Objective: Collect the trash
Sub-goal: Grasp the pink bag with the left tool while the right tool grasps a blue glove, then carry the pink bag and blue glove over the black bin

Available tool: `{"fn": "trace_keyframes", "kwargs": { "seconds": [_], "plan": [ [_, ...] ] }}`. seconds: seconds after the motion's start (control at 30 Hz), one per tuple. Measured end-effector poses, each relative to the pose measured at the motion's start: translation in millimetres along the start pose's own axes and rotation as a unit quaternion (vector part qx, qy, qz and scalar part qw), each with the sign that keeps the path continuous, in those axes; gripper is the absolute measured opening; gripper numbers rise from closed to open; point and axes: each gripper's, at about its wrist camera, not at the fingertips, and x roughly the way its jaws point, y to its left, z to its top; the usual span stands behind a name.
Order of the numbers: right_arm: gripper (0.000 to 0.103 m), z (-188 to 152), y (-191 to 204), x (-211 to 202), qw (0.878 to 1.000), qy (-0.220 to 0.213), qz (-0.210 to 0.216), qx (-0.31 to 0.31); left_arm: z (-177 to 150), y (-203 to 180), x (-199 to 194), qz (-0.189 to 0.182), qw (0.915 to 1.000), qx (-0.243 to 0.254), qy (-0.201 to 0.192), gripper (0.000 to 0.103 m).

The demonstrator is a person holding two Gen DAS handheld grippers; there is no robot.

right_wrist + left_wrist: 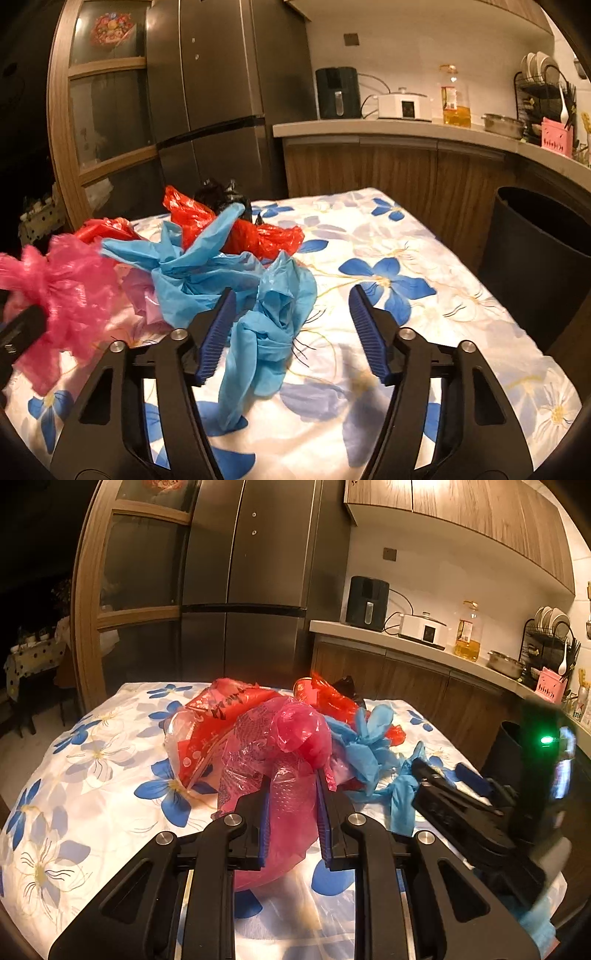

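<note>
A pile of plastic bags lies on a table with a blue-flower cloth [92,775]. My left gripper [293,775] is shut on a pink plastic bag [288,738], which bulges between and above the fingers; the bag also shows in the right wrist view [62,288]. Red bags [221,716] lie behind it. Blue bags [207,266] lie right of it. My right gripper [291,295] is open, its jaws wide around a crumpled blue bag [277,317] on the cloth [424,332]. It also shows in the left wrist view [439,775].
A black trash bin [535,266] stands off the table's right side. A black bag [221,195] lies at the far edge of the pile. A fridge [251,590] and a counter [406,127] with appliances stand behind.
</note>
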Motion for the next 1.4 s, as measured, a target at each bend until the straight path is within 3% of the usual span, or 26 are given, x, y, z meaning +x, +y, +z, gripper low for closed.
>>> {"fn": "trace_keyframes", "kwargs": {
  "seconds": [0.1, 0.27, 0.37, 0.73, 0.97, 1.4],
  "plan": [
    [0.047, 0, 0, 10, 1.000, 0.018, 0.006, 0.002, 4, 5, -5, -0.005, 0.9999, -0.012, -0.006, 0.021],
    [0.014, -3, 2, 19, 0.999, 0.037, 0.017, -0.002, 11, 6, -15, -0.008, 0.9995, -0.013, -0.026, 0.021],
    [0.006, -2, 2, 14, 0.999, 0.031, 0.022, -0.007, 16, 3, -22, -0.011, 0.9990, -0.012, -0.041, 0.021],
    [0.002, 20, -21, -44, 0.999, -0.027, 0.036, 0.008, 20, -15, -29, -0.016, 0.9987, 0.000, -0.049, 0.021],
    [0.002, 27, -40, -79, 0.997, -0.056, 0.044, 0.008, 25, -45, -39, -0.028, 0.9973, 0.020, -0.065, 0.021],
    [0.002, 39, -91, -115, 0.995, -0.094, 0.013, 0.026, 37, -110, -27, -0.076, 0.9935, 0.047, -0.071, 0.021]
  ]
}}
